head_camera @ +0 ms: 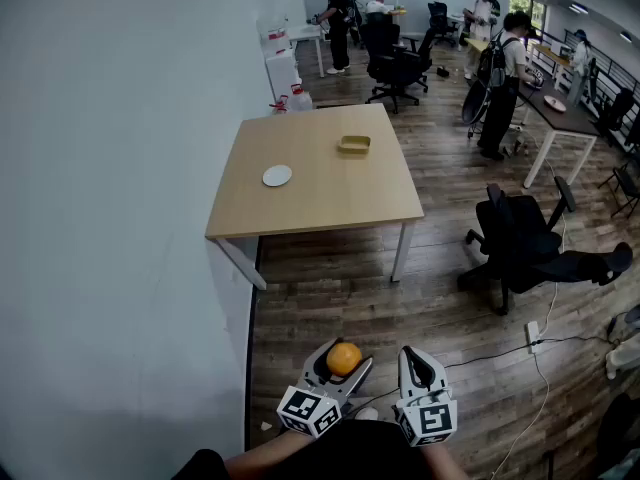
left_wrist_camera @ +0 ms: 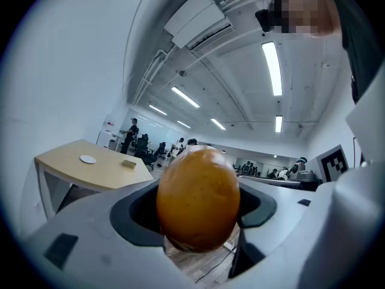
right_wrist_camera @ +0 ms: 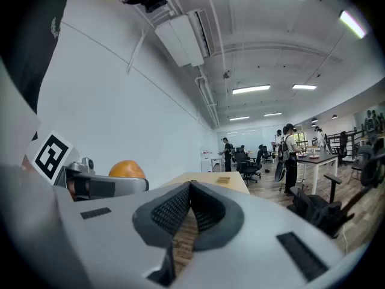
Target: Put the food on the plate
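An orange, egg-shaped piece of food [head_camera: 344, 358] sits between the jaws of my left gripper [head_camera: 342, 366], which is shut on it, low in the head view over the wood floor. In the left gripper view the food [left_wrist_camera: 198, 200] fills the gap between the dark pads. My right gripper [head_camera: 416, 362] hangs beside it, shut with nothing in it; its ribbed pads [right_wrist_camera: 171, 212] meet at the tips. A small white plate [head_camera: 277, 175] lies on the wooden table [head_camera: 330, 193], far ahead of both grippers.
A shallow yellow tray [head_camera: 354, 145] lies on the table's far side. The white wall [head_camera: 110, 218] runs along the left. A black office chair [head_camera: 520, 243] stands right of the table, with a cable [head_camera: 500, 353] on the floor. People, desks and more chairs fill the back.
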`<state>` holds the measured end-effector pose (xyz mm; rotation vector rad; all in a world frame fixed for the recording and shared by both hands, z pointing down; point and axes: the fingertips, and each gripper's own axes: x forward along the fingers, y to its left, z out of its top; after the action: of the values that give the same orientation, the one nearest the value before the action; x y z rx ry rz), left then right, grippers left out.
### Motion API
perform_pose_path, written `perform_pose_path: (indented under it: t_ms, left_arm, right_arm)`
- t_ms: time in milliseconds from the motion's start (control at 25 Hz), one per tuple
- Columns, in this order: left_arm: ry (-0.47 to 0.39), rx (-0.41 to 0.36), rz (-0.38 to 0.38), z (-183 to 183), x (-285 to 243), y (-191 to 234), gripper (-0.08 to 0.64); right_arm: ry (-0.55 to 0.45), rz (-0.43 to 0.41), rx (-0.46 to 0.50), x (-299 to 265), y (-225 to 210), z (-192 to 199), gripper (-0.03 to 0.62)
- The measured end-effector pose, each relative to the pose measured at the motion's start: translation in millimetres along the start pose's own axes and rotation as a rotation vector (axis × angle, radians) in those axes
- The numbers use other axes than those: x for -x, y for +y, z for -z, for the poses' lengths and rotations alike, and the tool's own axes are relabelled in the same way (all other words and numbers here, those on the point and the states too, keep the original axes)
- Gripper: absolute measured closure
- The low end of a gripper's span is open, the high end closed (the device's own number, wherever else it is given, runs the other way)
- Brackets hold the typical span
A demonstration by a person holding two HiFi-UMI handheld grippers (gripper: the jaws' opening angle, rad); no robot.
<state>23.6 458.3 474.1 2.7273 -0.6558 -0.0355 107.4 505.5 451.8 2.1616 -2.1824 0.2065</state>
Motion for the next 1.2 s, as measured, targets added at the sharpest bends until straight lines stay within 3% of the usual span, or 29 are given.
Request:
perform_pose_path:
  t_ms: [400, 640, 1040, 1200]
  left_arm:
    - [-0.007, -0.023, -0.028, -3, 2, 14, 0.244]
    - [-0.027, -0.129, -0.091, -15, 2, 43, 0.244]
    - [-0.019, -0.047, -0.126, -21, -37, 101, 0.244]
    - [-0.022, 0.048, -0.159, -26, -57, 145, 0.244]
  right_arm:
    - [-0.016, 0.004, -0.081, -5, -4, 9, 0.532]
    - [0.017, 0.016, -0.107, -13, -13, 26, 0.532]
    - [0.061, 0.020, -0.085, -66, -27, 24, 0.532]
    - [0.103, 0.036, -0.073, -106, -36, 25, 0.532]
